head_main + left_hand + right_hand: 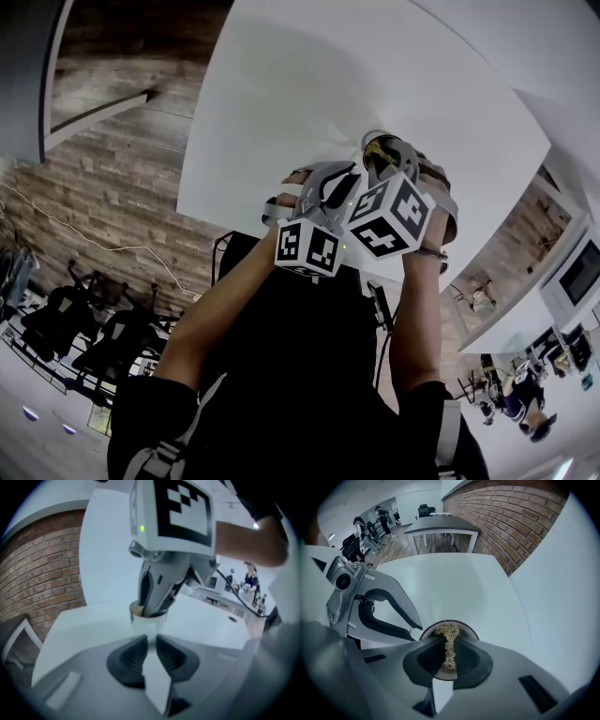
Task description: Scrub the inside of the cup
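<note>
Under the cup, the white counter [309, 94] fills most of the head view, with a brick wall [520, 522] rising beyond its far side. At the cup's side is the left gripper [151, 641], tilted downward, its jaws drawn close and pinching the cup's wall just under the rim, so the cup sits straight ahead of them. Above the cup stands the right gripper [449, 648], pointing straight down into the mouth, its marker cube close beside the left gripper's cube in the head view. Its jaws are nearly together, clamped on a strip of scrubber that runs between the pads. The cup [149, 623] is small and pale with a round rim, held over the counter near its front edge; whether its base touches the surface cannot be told. Inside the cup, the scrubber [449, 634], a tuft of yellowish tangled fibre, spreads out past the jaw tips against the far inner wall.
</note>
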`<action>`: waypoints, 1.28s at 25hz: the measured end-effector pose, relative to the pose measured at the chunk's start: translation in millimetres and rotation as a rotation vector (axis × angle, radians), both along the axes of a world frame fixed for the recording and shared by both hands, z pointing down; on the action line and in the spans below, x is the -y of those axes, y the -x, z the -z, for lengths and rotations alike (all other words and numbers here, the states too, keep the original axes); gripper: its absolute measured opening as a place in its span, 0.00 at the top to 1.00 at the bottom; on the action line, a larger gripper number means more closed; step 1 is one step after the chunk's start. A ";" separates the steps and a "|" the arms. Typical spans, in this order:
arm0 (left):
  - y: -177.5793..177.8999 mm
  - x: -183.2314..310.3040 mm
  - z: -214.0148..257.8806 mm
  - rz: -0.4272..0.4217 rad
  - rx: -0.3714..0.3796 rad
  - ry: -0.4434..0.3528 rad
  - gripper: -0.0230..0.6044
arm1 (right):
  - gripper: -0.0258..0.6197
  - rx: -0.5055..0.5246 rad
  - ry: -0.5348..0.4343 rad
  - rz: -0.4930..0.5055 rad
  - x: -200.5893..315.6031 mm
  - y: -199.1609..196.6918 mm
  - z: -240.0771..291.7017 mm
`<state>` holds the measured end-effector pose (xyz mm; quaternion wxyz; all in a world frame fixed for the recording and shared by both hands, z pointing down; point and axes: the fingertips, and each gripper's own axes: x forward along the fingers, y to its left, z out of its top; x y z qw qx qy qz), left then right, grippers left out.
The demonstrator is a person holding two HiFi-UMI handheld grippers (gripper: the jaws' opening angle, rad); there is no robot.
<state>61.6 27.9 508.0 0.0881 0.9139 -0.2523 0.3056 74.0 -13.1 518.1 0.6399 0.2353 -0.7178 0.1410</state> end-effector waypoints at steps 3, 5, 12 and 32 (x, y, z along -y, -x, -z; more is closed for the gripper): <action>-0.6 0.9 -0.4 0.017 0.003 0.010 0.87 | 0.91 -0.014 0.000 -0.012 -2.7 -4.4 5.3; -1.3 0.9 -0.4 0.018 0.007 0.010 0.87 | 0.91 -0.009 -0.006 -0.028 -3.0 -7.3 13.8; -3.6 -0.7 -1.4 0.015 0.006 0.008 0.87 | 0.91 -0.007 -0.042 -0.061 -4.7 -20.4 55.5; -4.3 -2.2 -1.7 0.009 0.023 -0.008 0.87 | 0.91 0.049 0.159 -0.077 -16.4 -8.7 5.9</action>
